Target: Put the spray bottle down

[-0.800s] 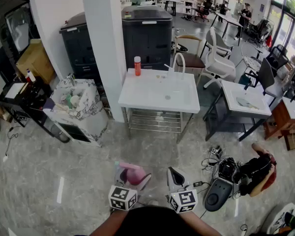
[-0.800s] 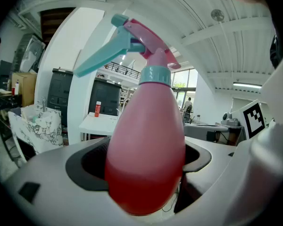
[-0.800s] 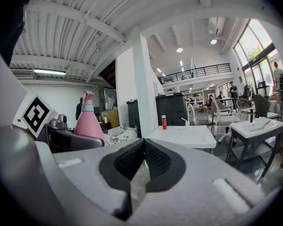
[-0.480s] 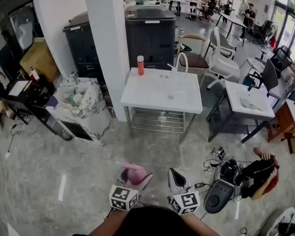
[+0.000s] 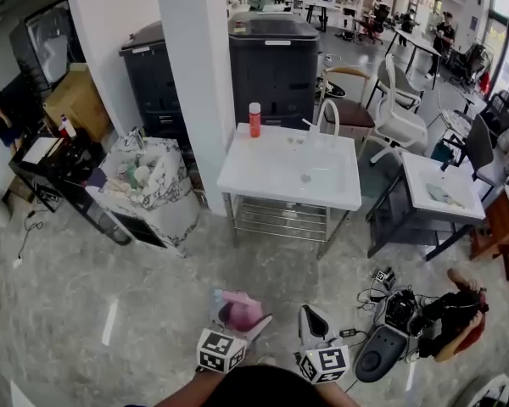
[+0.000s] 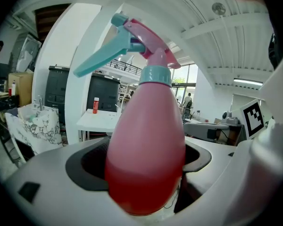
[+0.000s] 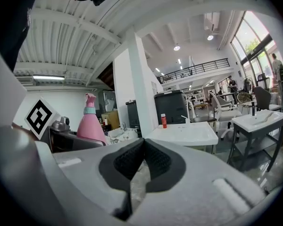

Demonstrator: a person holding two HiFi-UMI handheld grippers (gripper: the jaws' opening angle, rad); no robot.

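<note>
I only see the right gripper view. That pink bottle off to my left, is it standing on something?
Observer: No. The left claw is closed on the spray bottle, holding it upright.
Operator: Does it have a trigger?
Observer: Yes, the left gripper view shows a teal trigger jutting from its top.
Operator: Anything lying near us?
Observer: The head view shows a dark rounded device and tangled cables on the floor, to the right of the right claw.
</note>
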